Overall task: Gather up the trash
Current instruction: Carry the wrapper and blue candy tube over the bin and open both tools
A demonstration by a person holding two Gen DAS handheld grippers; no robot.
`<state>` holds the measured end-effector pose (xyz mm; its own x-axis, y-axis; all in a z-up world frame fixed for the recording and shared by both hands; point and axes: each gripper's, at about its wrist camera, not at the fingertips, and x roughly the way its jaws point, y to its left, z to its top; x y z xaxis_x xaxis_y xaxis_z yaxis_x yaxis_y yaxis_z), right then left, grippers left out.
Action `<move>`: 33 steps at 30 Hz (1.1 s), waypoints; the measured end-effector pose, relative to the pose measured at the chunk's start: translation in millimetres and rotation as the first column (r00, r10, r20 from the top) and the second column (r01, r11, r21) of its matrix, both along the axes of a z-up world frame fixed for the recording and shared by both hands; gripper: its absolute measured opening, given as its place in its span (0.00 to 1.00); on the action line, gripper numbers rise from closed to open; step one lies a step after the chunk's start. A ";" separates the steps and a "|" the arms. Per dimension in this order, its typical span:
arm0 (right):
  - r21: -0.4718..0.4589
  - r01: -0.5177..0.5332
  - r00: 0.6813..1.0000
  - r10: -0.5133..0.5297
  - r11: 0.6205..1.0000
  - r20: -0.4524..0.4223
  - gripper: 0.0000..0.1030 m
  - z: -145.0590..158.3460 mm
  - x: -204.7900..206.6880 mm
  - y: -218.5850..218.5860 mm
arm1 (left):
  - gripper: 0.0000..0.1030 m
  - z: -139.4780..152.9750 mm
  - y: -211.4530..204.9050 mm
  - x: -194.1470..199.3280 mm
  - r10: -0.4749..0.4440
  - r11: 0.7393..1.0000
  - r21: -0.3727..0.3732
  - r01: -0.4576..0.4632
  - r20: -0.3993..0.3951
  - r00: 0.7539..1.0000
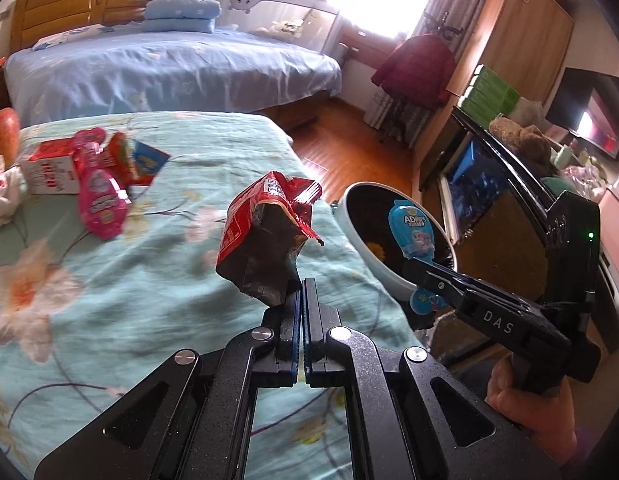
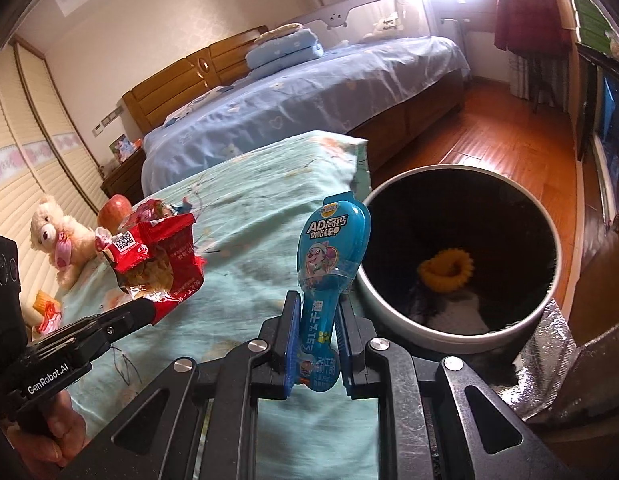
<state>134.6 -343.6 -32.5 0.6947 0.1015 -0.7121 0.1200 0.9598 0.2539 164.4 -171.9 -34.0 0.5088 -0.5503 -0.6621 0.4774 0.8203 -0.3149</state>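
My left gripper (image 1: 301, 292) is clamped on a crumpled red wrapper (image 1: 265, 236), held up over the flowered green bed cover (image 1: 109, 280) near its right edge. My right gripper (image 2: 315, 320) pinches the stem of a blue lollipop-shaped packet (image 2: 333, 248) just beside the rim of the round bin (image 2: 393, 320), which stands against the bed's right edge. More trash, a pink packet (image 1: 101, 204) and a red-and-white carton (image 1: 49, 170), lies toward the cover's far left corner.
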 end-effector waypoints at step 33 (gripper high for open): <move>0.000 0.133 0.991 -0.133 0.991 -0.015 0.17 -4.4 -0.4 -90.4 | 0.01 3.5 -115.3 11.0 -0.167 0.984 0.067 0.166 0.008 0.986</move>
